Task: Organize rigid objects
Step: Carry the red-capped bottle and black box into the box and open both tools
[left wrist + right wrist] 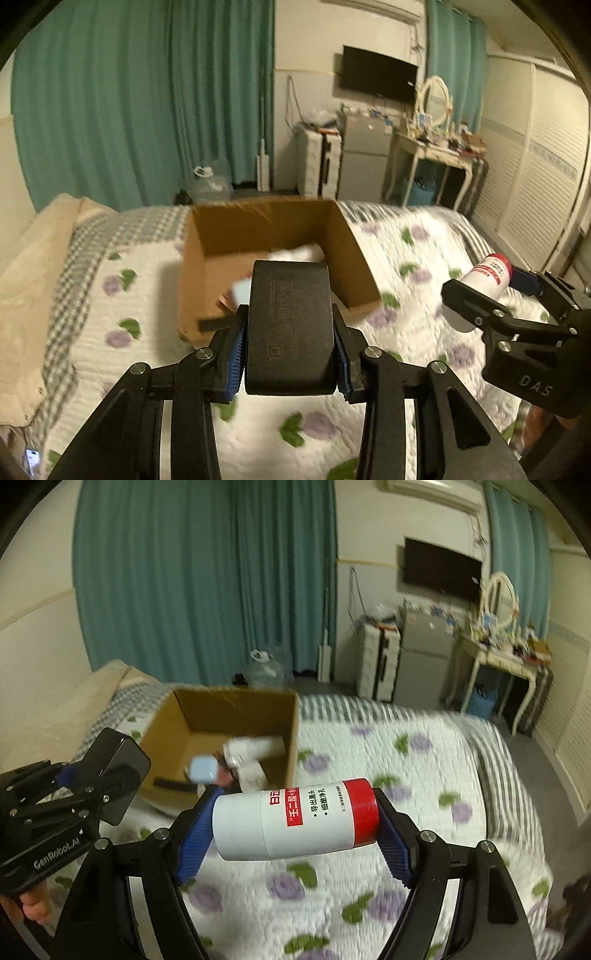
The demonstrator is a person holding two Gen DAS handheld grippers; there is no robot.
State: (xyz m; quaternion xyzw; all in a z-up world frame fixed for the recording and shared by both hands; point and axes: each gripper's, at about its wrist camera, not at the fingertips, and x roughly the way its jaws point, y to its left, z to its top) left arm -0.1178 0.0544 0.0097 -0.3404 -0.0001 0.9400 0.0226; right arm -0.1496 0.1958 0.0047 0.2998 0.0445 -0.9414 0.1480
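A black rounded block with faint embossed markings on its face stands clamped between the blue pads of the left hand-held gripper, held above the bed just in front of the cardboard box. A white cylindrical container with a red cap end and a red label with Chinese print lies crosswise, gripped end to end by the right hand-held gripper. The open box sits on the floral quilt and holds a white bottle, a pale blue case and other small packages.

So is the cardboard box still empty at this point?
No. The right wrist view shows the cardboard box already holding a light blue block and white containers.
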